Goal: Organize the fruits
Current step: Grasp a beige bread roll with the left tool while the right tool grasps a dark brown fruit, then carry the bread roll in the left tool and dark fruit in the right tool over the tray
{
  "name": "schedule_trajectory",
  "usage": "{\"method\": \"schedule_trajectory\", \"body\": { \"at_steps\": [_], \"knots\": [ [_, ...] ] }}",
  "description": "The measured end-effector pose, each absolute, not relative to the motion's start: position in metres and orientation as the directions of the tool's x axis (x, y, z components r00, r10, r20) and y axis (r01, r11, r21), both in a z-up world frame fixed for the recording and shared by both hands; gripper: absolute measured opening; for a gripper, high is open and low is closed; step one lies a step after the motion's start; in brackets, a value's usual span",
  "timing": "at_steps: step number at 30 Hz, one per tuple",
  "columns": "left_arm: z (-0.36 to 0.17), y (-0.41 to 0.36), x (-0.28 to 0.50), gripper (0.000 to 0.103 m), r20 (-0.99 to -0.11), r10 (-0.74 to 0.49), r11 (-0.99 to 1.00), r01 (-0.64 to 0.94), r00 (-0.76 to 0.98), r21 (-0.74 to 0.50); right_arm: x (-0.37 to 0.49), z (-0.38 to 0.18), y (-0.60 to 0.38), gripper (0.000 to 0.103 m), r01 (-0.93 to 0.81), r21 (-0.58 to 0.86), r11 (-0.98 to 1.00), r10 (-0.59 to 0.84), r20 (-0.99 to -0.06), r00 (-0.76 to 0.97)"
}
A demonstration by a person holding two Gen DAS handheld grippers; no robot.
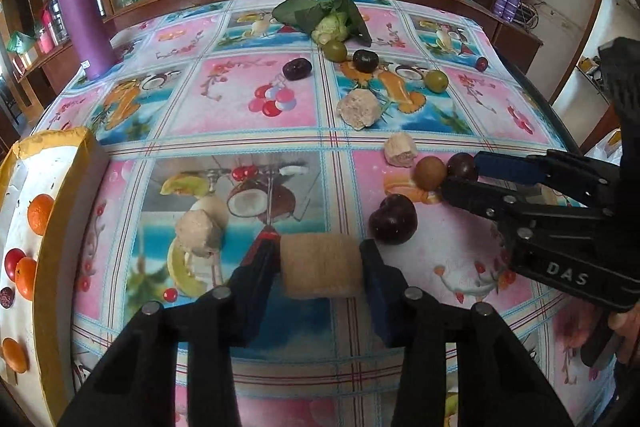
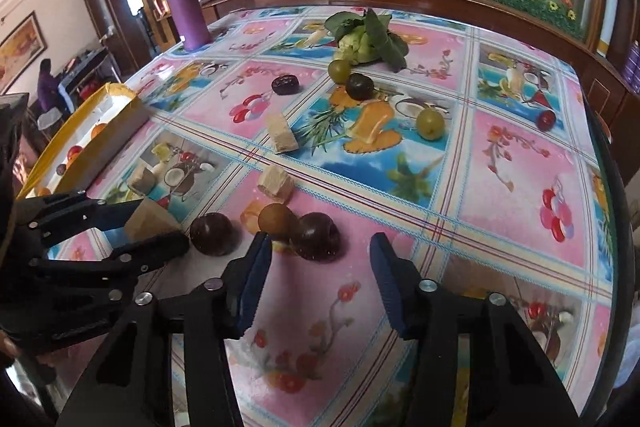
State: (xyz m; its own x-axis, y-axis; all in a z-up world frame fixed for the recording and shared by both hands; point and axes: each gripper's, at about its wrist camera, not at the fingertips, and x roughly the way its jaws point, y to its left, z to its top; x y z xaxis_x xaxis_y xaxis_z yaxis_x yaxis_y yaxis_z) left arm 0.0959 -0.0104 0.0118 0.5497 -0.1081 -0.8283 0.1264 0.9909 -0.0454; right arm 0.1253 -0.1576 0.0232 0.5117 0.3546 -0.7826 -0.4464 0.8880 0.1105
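At the far left, beyond the left gripper (image 1: 320, 273), a yellow-rimmed box (image 1: 80, 155) is seen with orange and red fruits already inside. The left gripper is closed about halfway, its pads pressed on both ends of a tan block (image 1: 322, 265), which is held between them just above the tablecloth (image 1: 240, 107). The block looks dry, porous and light; it is judged crumbly, so it is best gripped across its flat ends with gentle force. Just to the right of this gripper a dark plum (image 1: 393, 219) lies on the cloth. Further right, the right gripper (image 2: 318, 269) stands partly open and empty; nothing is clamped. Directly ahead of its fingertips, between them, a second dark plum (image 2: 316, 235) rests, touching a brown round fruit (image 2: 277, 221) on its left. The plum is judged smooth, round and liable to roll or bruise; it should be taken across its widest middle. Green fruits (image 2: 430, 123) and a leafy vegetable (image 2: 366, 35) lie well beyond.
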Motion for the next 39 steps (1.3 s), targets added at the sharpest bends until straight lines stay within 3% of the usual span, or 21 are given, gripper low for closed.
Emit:
{"method": "schedule_trajectory", "body": {
  "at_steps": [1,3,4,14,26,39],
  "knots": [
    [0.012,-0.01,0.096,0.046,-0.828,-0.111,0.991,0.127,0.55,-0.048,0.128,0.02,-0.155,0.041,-0.456,0.099,0.884,0.349,-0.789,0.505],
    [0.012,-0.01,0.096,0.043,-0.826,-0.114,0.99,0.133,0.552,-0.048,0.13,0.019,-0.152,0.026,-0.475,0.086,0.876,0.354,-0.784,0.51],
    [0.012,-0.009,0.096,0.041,-0.825,-0.113,0.99,0.135,0.554,-0.045,0.13,0.02,-0.151,0.026,-0.48,0.086,0.873,0.357,-0.784,0.509],
    [0.019,0.016,0.069,0.041,-0.823,-0.195,0.98,0.128,0.533,-0.149,0.1,0.037,-0.173,0.025,-0.403,0.123,0.907,0.346,-0.763,0.546],
    [0.03,0.041,0.009,0.041,-0.814,-0.233,0.972,0.142,0.533,-0.185,0.03,0.062,-0.171,0.026,-0.371,0.05,0.927,0.285,-0.738,0.612],
    [0.051,0.088,-0.023,0.041,-0.78,-0.193,0.981,0.117,0.595,-0.153,0.003,0.07,-0.111,0.026,-0.408,0.086,0.909,0.336,-0.729,0.596]
  ]
}}
